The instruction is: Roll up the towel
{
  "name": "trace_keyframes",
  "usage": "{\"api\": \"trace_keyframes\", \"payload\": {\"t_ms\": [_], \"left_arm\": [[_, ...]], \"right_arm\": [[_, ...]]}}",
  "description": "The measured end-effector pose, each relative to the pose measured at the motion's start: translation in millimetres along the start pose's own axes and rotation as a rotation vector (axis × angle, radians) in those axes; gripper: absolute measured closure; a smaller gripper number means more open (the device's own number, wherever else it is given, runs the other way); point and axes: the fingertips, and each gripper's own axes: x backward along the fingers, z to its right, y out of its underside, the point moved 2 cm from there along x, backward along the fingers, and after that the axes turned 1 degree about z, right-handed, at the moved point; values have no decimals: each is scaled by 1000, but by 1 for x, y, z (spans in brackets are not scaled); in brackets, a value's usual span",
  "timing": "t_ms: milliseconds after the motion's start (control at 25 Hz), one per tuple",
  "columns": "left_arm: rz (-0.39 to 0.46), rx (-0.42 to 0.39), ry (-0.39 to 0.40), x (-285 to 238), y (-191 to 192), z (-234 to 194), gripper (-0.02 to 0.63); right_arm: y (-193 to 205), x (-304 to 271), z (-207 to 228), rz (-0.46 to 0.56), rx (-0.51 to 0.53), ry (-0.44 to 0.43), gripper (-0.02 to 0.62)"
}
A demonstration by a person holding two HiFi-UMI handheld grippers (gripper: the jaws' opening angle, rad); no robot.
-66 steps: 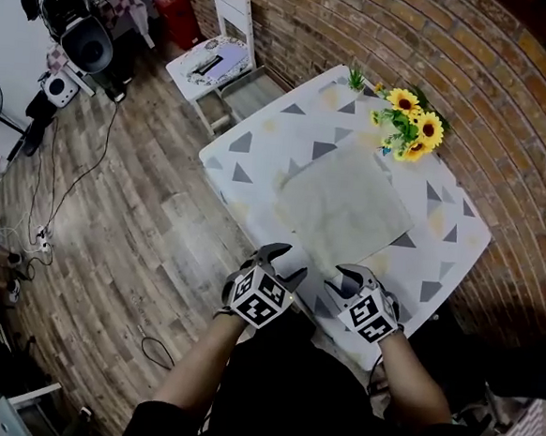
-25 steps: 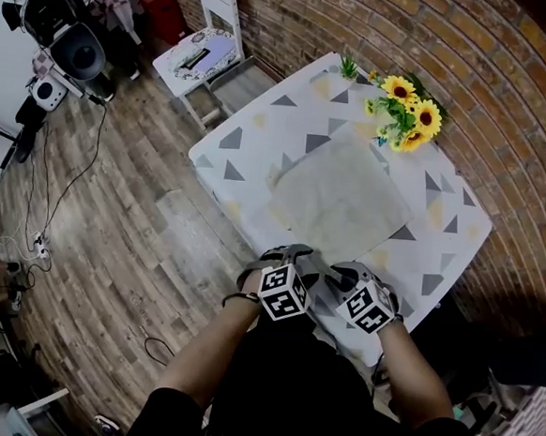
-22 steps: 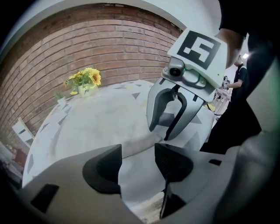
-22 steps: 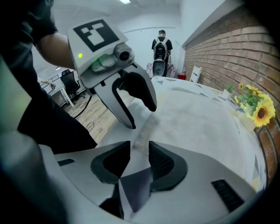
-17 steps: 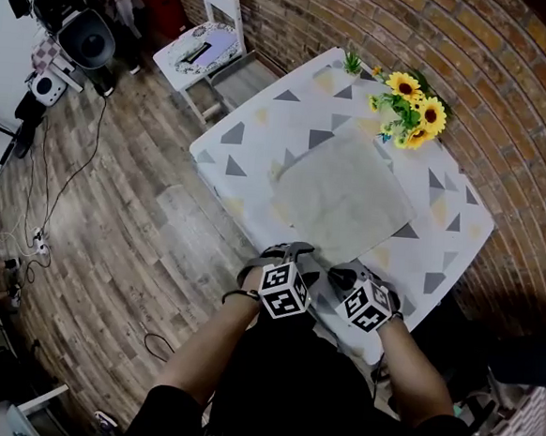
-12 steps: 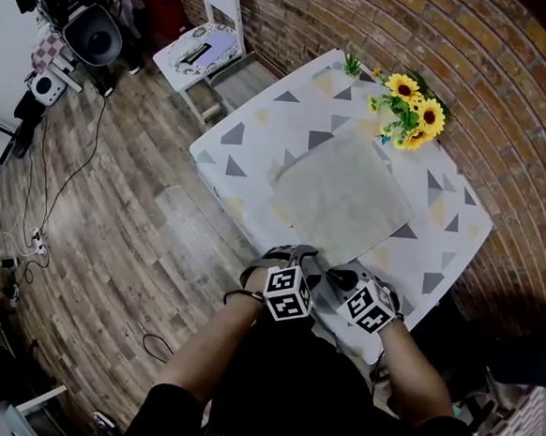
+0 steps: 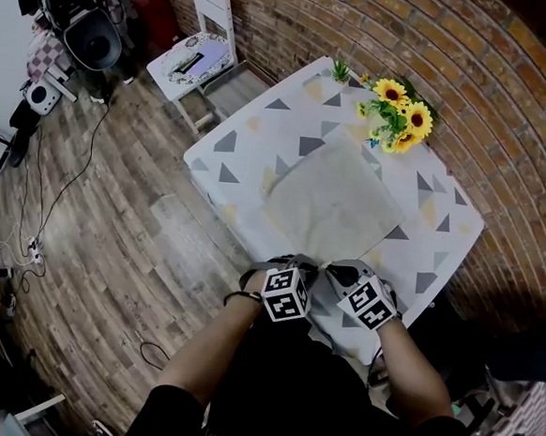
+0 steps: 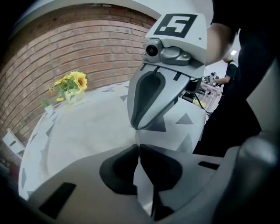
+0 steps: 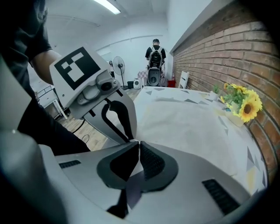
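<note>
A pale grey towel (image 7: 335, 203) lies flat on the triangle-patterned table (image 7: 251, 135). Its near corner points toward me. Both grippers meet at that corner, side by side and almost touching. The left gripper (image 7: 309, 263) has its jaws together, with a thin fold of the towel's edge (image 8: 141, 131) between the pads. The right gripper (image 7: 335, 267) is likewise shut on the towel's edge (image 9: 144, 131), a strip of cloth showing between its pads. In the left gripper view the right gripper (image 8: 139, 126) hangs just ahead of my left gripper (image 8: 139, 146). In the right gripper view the left gripper (image 9: 129, 137) sits beside my right gripper (image 9: 139, 143).
A vase of sunflowers (image 7: 394, 114) and a small plant (image 7: 341, 72) stand at the table's far side by the brick wall. A white chair (image 7: 196, 61) stands off the table's left corner. Camera gear (image 7: 82, 19) and cables lie on the wooden floor to the left.
The left gripper's jaws, wide apart a second ago, have closed at the towel's near corner. The two grippers have drawn closer together.
</note>
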Motion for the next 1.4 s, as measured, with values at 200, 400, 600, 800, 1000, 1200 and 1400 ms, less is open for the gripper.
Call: {"api": "trace_keyframes", "payload": {"t_ms": [200, 400, 600, 800, 1000, 1200, 1400], "left_arm": [[-8, 21, 31, -2, 1, 2, 572], [15, 90, 48, -2, 3, -3, 572], [8, -37, -38, 3, -2, -11, 554], [-1, -148, -43, 3, -8, -7, 505], [-7, -149, -30, -4, -8, -8, 506], [16, -134, 41, -8, -4, -5, 524], [40, -151, 131, -7, 0, 4, 548]], "right_arm": [[9, -8, 12, -34, -32, 43, 580], [14, -19, 15, -60, -50, 50, 580], [23, -29, 19, -95, -68, 58, 572], [20, -28, 20, -107, -106, 59, 571], [16, -22, 21, -101, -129, 69, 548], [15, -15, 18, -94, -124, 15, 457], [23, -18, 14, -112, -128, 18, 462]]}}
